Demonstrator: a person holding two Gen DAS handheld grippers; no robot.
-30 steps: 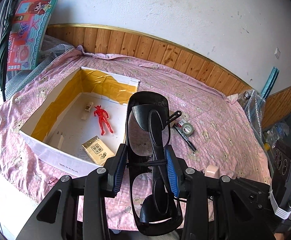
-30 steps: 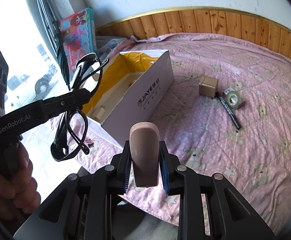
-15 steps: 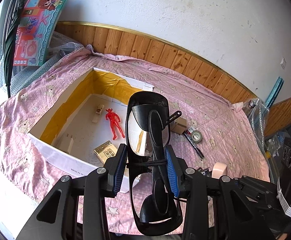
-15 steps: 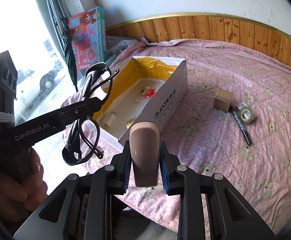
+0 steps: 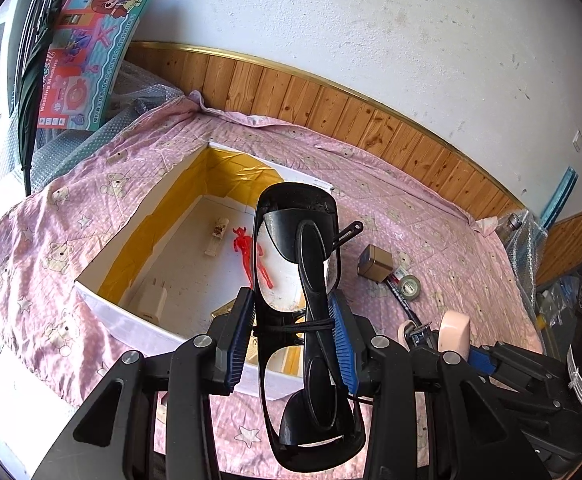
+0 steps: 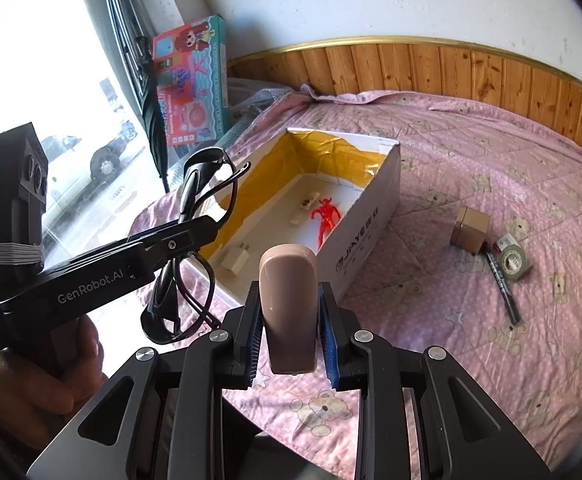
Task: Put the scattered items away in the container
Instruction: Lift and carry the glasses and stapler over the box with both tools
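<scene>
I hold black sunglasses [image 5: 309, 280] pinched in the left gripper [image 5: 295, 334] above the white box's [image 6: 365, 222] near edge, my right gripper [image 6: 289, 340] clamping a tan case [image 6: 289, 308]; next, I judge, lower and release both inside.

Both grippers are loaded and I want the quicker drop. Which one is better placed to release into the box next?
Left. The left gripper holds the sunglasses at the box's near rim, partly over the opening. The right gripper, holding the beige piece, hangs short of it.
</scene>
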